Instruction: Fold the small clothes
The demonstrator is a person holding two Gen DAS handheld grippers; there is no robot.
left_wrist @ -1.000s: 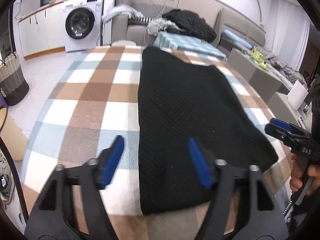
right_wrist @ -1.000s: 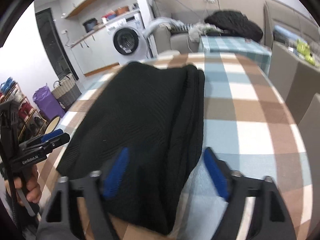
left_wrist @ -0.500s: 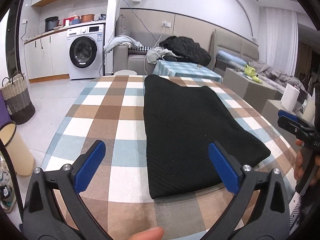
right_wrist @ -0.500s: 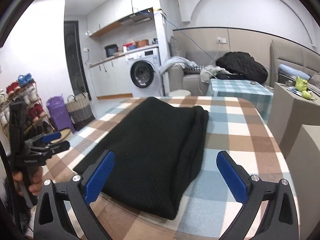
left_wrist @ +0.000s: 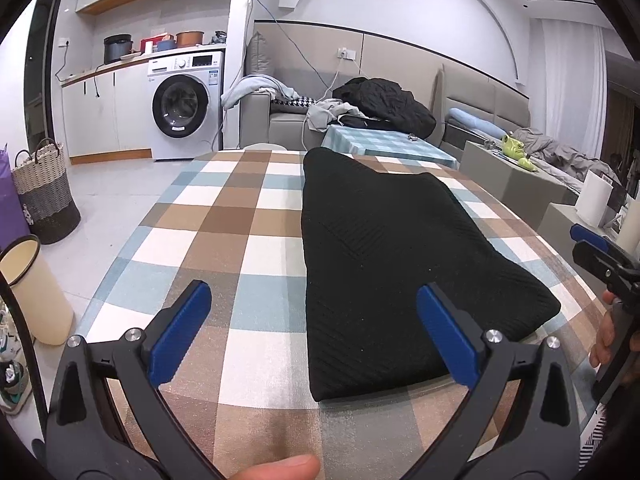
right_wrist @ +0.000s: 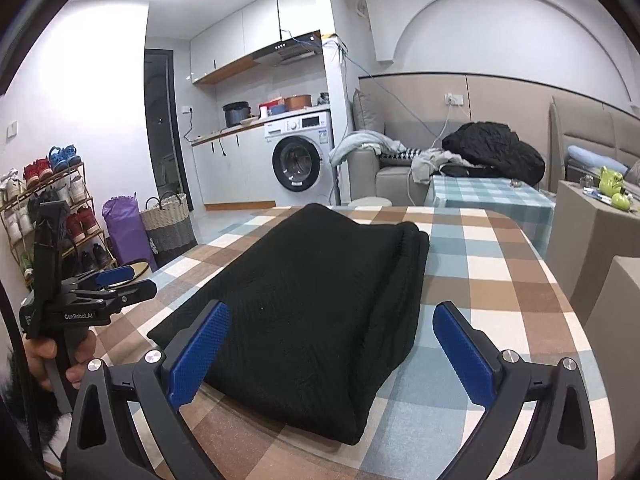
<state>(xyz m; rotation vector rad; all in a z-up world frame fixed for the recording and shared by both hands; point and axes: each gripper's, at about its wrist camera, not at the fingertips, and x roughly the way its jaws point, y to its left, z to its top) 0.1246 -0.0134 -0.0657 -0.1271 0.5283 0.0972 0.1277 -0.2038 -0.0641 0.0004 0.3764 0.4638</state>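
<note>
Black garment (left_wrist: 392,264) folded flat; both tools released, withdrawn.

Black knit garment (left_wrist: 384,256), ribbed chevron texture, lies folded into a long flat panel on the checked tablecloth (left_wrist: 224,232). Layers stacked thick along its right edge (right_wrist: 404,280). Near end at the table's front edge.

A folded garment (left_wrist: 384,256) lay lengthwise on the table (left_wrist: 224,216), right of its middle in the left wrist view, its near end close to the front edge. Beyond the table's far end stood a smaller table (left_wrist: 384,144), with a sofa (left_wrist: 288,120) behind it and a washing machine (left_wrist: 184,104) to the sofa's left. A basket (left_wrist: 44,192) stood on the floor left of the table.
</note>
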